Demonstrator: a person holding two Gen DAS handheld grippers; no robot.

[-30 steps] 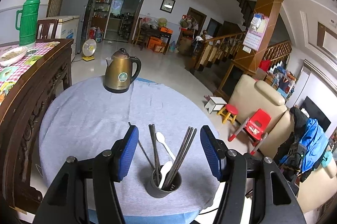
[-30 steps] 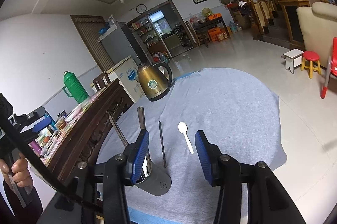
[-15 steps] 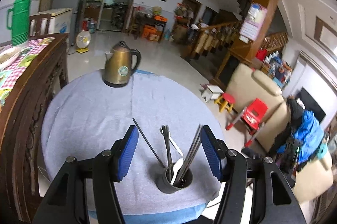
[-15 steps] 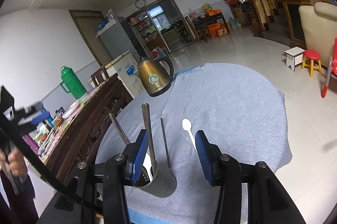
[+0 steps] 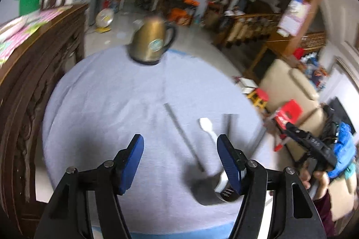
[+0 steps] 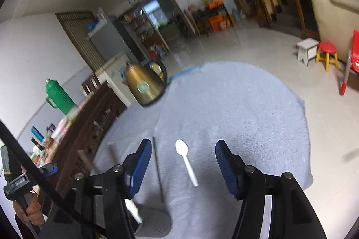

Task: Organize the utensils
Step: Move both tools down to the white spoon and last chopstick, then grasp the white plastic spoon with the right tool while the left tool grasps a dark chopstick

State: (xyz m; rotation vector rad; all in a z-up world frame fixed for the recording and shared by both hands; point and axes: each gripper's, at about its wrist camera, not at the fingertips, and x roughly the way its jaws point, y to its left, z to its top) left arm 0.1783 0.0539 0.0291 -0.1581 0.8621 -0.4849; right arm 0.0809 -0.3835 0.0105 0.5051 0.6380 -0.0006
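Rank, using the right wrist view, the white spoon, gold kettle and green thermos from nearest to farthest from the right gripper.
1. White spoon: on the cloth, just ahead between the right gripper's open jaws.
2. Gold kettle: far edge of the cloth, left.
3. Green thermos: on the wooden sideboard, farther left.

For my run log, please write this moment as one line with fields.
left gripper: open, empty | right gripper: open, empty, jaws just widened | white plastic spoon, chopstick: loose on grey cloth | utensil holder: upright

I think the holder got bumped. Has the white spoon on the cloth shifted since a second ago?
No. In the right wrist view the white spoon lies right of the loose chopstick on the grey cloth, as before; only the camera moved.
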